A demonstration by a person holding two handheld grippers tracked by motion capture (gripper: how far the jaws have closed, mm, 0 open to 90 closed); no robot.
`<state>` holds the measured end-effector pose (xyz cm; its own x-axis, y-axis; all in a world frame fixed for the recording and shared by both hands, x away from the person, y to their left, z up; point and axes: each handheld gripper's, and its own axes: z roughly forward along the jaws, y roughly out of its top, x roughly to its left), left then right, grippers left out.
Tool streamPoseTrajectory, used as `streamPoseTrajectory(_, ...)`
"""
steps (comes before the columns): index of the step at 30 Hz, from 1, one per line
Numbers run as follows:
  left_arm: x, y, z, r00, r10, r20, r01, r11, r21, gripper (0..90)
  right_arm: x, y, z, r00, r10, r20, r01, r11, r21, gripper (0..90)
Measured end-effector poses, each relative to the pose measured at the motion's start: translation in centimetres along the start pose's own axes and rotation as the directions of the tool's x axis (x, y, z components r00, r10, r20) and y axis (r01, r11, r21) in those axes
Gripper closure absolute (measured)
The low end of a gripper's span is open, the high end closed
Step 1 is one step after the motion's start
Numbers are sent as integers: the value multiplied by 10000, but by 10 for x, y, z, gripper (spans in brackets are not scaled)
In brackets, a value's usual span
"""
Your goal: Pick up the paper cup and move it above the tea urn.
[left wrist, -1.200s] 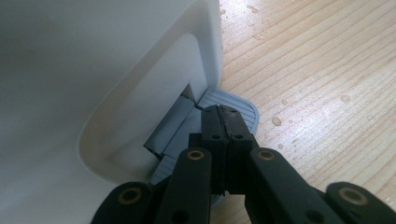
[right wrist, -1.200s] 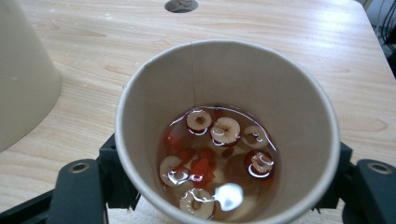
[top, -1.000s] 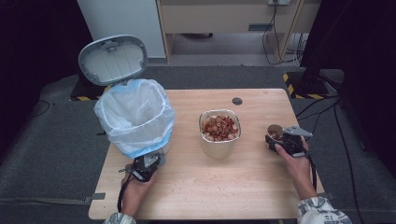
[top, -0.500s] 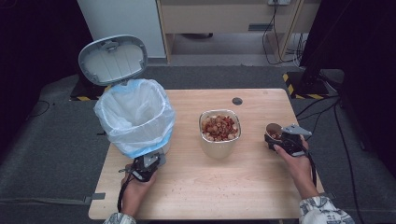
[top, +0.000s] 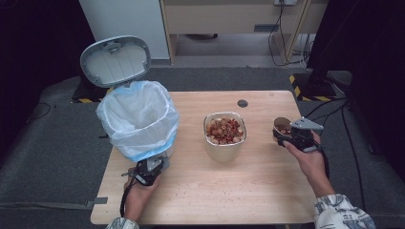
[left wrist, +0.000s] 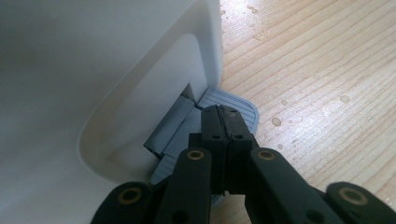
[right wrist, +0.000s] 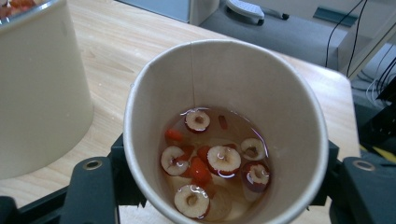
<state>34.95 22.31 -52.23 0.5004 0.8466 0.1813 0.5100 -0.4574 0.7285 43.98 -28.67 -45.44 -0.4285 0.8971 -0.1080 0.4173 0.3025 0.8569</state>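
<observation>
A white pedal bin (top: 138, 119) lined with a pale blue bag stands at the table's left, its grey lid (top: 114, 59) raised. My left gripper (top: 149, 168) sits at the bin's foot. In the left gripper view it (left wrist: 223, 111) is shut, with its tips resting on the grey pedal (left wrist: 243, 106) beside the white bin wall (left wrist: 93, 70). At the right, my right gripper (top: 292, 136) is shut on a paper cup (top: 282, 126). The cup (right wrist: 224, 84) holds liquid with red date slices (right wrist: 224, 159).
A cream container (top: 224, 133) full of red and tan food scraps stands mid-table, and its wall (right wrist: 37, 84) is just left of the cup. Small crumbs and droplets (left wrist: 276, 121) dot the wooden table (top: 248, 186). A dark round hole (top: 242, 103) is near the far edge.
The right gripper with the cup has edged slightly away from the person. The left gripper, the bin and its raised lid look the same.
</observation>
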Motion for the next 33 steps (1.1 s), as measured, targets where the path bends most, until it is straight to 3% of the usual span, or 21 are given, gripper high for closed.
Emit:
streamPoseTrajectory(5, 0, 0, 0, 10000, 7, -14, -7, 10000, 4, 884, -5, 16, 1, 9996, -297, -26, 297, 9996, -34, 355)
streamPoseTrajectory(11, 0, 0, 0, 10000, -21, 6, 21, 10000, -5, 884, -7, 24, 7, 9997, -183, -170, 184, 9998, 62, 355)
streamPoseTrajectory(21, 0, 0, 0, 10000, -21, -5, 21, 10000, -9, 883, -9, 51, 14, 9982, -482, -351, 484, 9988, 50, 355)
streamPoseTrajectory(33, 0, 0, 0, 10000, -42, -8, 42, 10000, -21, 883, -9, 62, 13, 9975, -486, -506, 486, 9988, -4, 354)
